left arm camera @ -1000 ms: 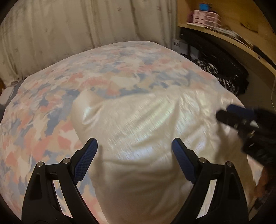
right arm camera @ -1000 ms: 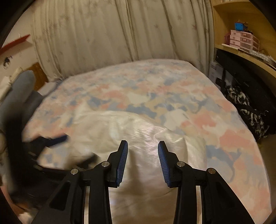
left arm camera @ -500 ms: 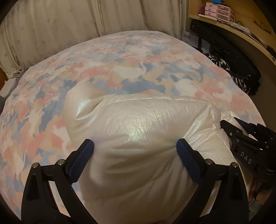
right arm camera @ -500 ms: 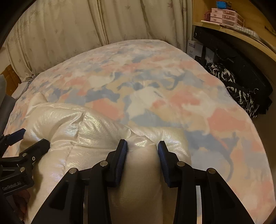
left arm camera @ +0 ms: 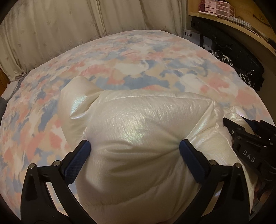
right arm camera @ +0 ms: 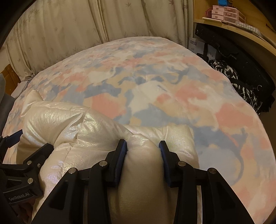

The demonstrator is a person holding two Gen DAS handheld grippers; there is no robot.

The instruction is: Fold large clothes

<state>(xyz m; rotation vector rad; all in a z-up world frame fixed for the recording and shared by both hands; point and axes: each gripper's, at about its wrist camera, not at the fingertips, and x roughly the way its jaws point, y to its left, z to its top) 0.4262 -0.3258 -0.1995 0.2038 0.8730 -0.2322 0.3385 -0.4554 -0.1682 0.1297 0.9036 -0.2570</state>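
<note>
Puffer jacket (left arm camera: 138, 131): pearly cream-white w/ iridescent sheen. Bedspread (right arm camera: 172, 89): blotchy pink, blue, beige & white patches. Curtains (left arm camera: 69, 29): pale beige w/ faint leaf print. Gripper pads (left arm camera: 77, 162): blue, on black frames. Desk (right arm camera: 250, 39): light wood. Small drawers (right arm camera: 226, 13): pink. Fabric (right arm camera: 229, 75) under desk: black-&-white print.

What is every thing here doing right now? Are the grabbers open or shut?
Puffy cream jacket: bunched up, lying on the bed.
Left hand-held gripper: jaws opening wide, jacket bulging between them.
Right hand-held gripper: shut on a jacket fold.
Bedspread: spread flat.
Curtains: drawn closed.
</note>
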